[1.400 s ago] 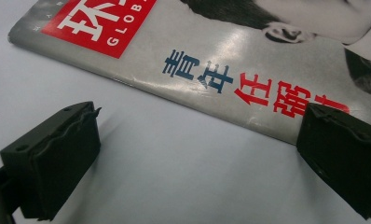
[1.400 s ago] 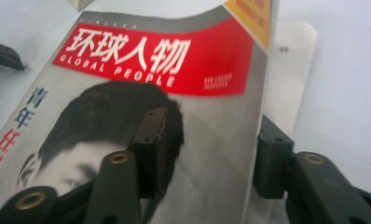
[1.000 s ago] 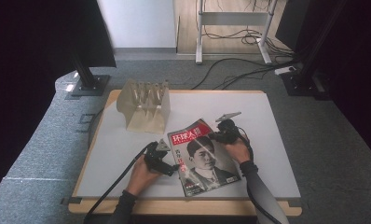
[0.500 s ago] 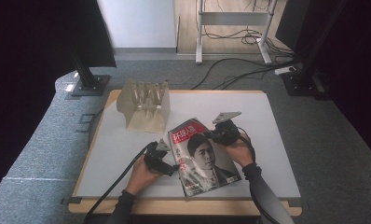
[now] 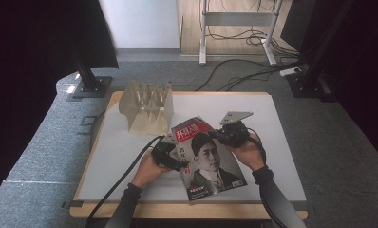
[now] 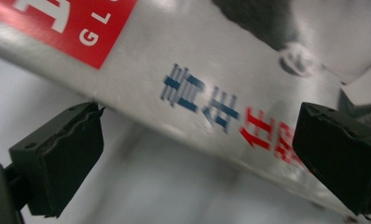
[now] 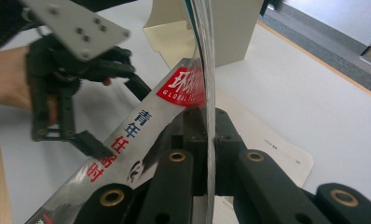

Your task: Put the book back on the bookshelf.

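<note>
My right gripper (image 5: 225,134) fingers (image 7: 221,140) are clamped on the magazine (image 5: 208,159) edge, cover bowed upward off the table (image 5: 282,156). Left gripper (image 5: 170,153) fingers (image 6: 58,161) stand apart, straddling the magazine's spine side at its 9 o'clock. Magazine sits mid-table, near edge. Beige rack (image 5: 146,107) at its 11 o'clock.

Glossy mag (image 5: 208,159), cover up, tilted off table

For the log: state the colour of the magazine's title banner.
Red with white lettering on the magazine; clearest in the right gripper view.
</note>
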Tool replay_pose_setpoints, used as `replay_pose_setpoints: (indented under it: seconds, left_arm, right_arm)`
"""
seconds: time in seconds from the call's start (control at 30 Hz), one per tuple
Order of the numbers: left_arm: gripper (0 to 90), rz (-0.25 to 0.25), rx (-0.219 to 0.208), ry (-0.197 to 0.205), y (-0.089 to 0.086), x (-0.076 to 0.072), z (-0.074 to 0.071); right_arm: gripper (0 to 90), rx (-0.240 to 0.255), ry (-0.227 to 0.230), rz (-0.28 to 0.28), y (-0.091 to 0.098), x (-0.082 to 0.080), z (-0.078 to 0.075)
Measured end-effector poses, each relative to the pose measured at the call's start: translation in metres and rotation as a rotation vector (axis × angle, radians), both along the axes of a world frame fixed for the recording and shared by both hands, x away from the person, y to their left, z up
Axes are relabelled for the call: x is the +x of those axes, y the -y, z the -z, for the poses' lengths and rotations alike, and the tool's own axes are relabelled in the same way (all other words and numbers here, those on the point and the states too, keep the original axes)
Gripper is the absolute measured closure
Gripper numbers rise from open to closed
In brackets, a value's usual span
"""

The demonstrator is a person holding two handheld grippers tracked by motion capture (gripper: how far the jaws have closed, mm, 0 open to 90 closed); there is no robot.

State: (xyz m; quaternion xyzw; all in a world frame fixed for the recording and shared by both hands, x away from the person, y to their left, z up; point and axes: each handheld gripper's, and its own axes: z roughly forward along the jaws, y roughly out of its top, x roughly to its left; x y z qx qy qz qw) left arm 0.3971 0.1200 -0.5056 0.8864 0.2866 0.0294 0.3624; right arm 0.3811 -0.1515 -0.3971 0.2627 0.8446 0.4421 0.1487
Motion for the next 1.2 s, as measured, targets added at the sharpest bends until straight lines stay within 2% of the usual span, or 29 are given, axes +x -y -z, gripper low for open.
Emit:
replay_pose_setpoints:
  seconds: [0.13,0.27,0.4,0.5,0.7,0.93,1.03,1.2]
  left_arm:
    - [7.7,0.005,-0.013,0.013,0.001,0.003,-0.005]
    - [17.9,-0.018,-0.041,0.049,-0.003,0.003,-0.014]
    - [27.0,-0.02,-0.03,0.096,-0.002,0.003,-0.029]
    - [35.3,-0.02,-0.025,0.117,0.0,0.004,-0.039]
    - [48.1,-0.009,-0.028,0.099,0.004,0.006,-0.05]
    - [62.4,-0.021,-0.047,0.046,0.004,0.007,-0.064]
    - [67.1,-0.022,-0.055,0.056,0.002,0.006,-0.072]
    - [71.7,-0.02,-0.037,0.122,0.001,0.001,-0.09]
  right_arm:
    - [85.8,0.001,0.0,-0.006,0.0,0.0,0.0]
    - [85.8,0.022,-0.001,-0.005,0.004,0.002,-0.004]
    - [85.8,0.035,0.008,-0.009,0.006,0.002,-0.012]
    - [85.8,0.028,0.025,-0.009,0.005,0.001,-0.019]
    - [85.7,0.031,0.039,-0.012,0.006,-0.001,-0.025]
    - [85.7,0.03,0.041,0.001,0.01,0.002,-0.025]
    - [85.6,0.033,0.046,0.013,0.014,0.004,-0.026]
    - [85.1,0.036,0.054,0.04,0.019,0.01,-0.029]
